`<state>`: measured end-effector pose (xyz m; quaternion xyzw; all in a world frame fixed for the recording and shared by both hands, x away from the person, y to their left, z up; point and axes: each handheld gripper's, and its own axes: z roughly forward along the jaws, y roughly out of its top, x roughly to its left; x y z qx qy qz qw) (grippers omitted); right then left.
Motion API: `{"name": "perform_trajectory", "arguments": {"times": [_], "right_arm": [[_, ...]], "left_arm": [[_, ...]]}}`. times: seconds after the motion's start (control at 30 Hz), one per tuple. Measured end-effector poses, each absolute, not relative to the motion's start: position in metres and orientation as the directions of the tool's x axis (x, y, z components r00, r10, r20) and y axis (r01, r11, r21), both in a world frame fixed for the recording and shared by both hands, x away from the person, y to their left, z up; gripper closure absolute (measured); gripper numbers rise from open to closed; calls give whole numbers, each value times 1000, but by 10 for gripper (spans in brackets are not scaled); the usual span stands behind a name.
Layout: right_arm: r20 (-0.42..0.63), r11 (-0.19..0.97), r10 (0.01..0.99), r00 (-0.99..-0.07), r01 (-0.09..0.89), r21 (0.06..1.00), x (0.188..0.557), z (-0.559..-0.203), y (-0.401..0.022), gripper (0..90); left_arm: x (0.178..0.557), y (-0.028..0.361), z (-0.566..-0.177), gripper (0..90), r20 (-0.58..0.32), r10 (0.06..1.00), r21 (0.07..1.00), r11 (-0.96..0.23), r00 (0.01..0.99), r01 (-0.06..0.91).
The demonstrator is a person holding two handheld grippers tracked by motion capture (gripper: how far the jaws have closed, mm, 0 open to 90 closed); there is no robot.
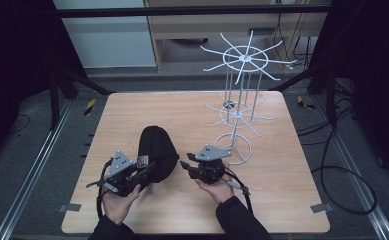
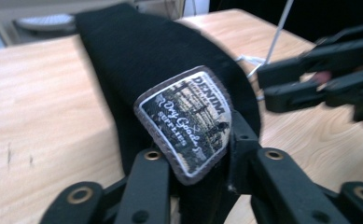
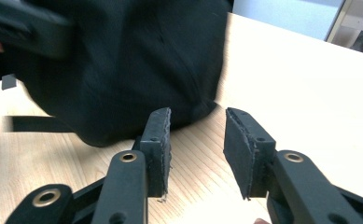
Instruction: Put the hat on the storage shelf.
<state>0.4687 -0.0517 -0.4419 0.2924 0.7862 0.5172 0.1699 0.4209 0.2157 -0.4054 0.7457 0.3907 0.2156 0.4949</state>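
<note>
**Black cap gripped at its band, right claw loose beside it**

On the left of the wooden table (image 1: 132, 107), the left claw (image 1: 143, 169) was clamped on the black cap (image 1: 157, 147), its jaws closed over the cap's near edge. In the left gripper view the fabric band ran up between the two black jaws, and a sewn patch (image 2: 186, 121) reading "Denim" and "Dry Goods Supplies" sat right at the pinch, partly covering one jaw. The person's left hand (image 1: 117, 197) held that gripper from below.

The cap lay on the table between the two grippers, slightly left of centre, its dome toward the far side.

To the right of the cap, the right claw (image 1: 184, 164) stood apart, pointing toward the cap and just beside it. In the right gripper view its pads (image 3: 158, 140) had bare tabletop between them, with the cap's dark cloth just beyond the tips.

Farther right and back stood a white wire rack (image 1: 239, 95) with two tiers of radiating spokes on a ring base.
</note>
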Motion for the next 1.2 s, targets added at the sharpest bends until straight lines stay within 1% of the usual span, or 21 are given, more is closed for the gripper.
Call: {"name": "perform_trajectory", "arguments": {"times": [0.1, 0.17, 0.43, 0.5, 0.63, 0.7, 0.9, 0.93, 0.97, 1.03, 1.1, 1.2], "right_arm": [[46, 280, 635, -771, 285, 916, 469, -443, -55, 605], [53, 271, 630, -775, 284, 920, 469, -443, -56, 605], [79, 254, 598, -797, 283, 925, 468, -445, -53, 590], [103, 236, 564, -819, 280, 931, 466, -444, -51, 570], [124, 210, 528, -840, 270, 940, 463, -439, -50, 539], [151, 187, 503, -851, 277, 942, 462, -437, -50, 519], [170, 188, 480, -861, 290, 939, 464, -438, -47, 499], [167, 185, 481, -861, 285, 940, 464, -438, -47, 516], [170, 182, 478, -862, 286, 941, 464, -438, -48, 559], [178, 177, 465, -867, 288, 941, 464, -437, -49, 695], [181, 176, 444, -877, 283, 943, 462, -434, -50, 852], [152, 203, 455, -877, 269, 942, 460, -430, -49, 865]], "left_arm": [[419, 215, -397, 818, -65, 782, 919, -195, 620, 342], [419, 215, -393, 828, -63, 773, 921, -199, 631, 335], [418, 212, -384, 830, -71, 749, 919, -208, 659, 335], [420, 208, -382, 831, -67, 743, 920, -212, 666, 329], [422, 204, -380, 832, -62, 735, 917, -226, 675, 329], [426, 200, -380, 834, -63, 729, 915, -230, 682, 330], [426, 193, -371, 835, -86, 686, 925, -214, 723, 313], [425, 192, -370, 836, -84, 680, 927, -215, 728, 308], [425, 191, -369, 836, -82, 676, 928, -216, 732, 303], [426, 189, -368, 836, -84, 669, 931, -212, 738, 298], [427, 189, -367, 834, -93, 669, 932, -203, 737, 302], [429, 190, -368, 816, -88, 682, 929, -208, 726, 307]]}}
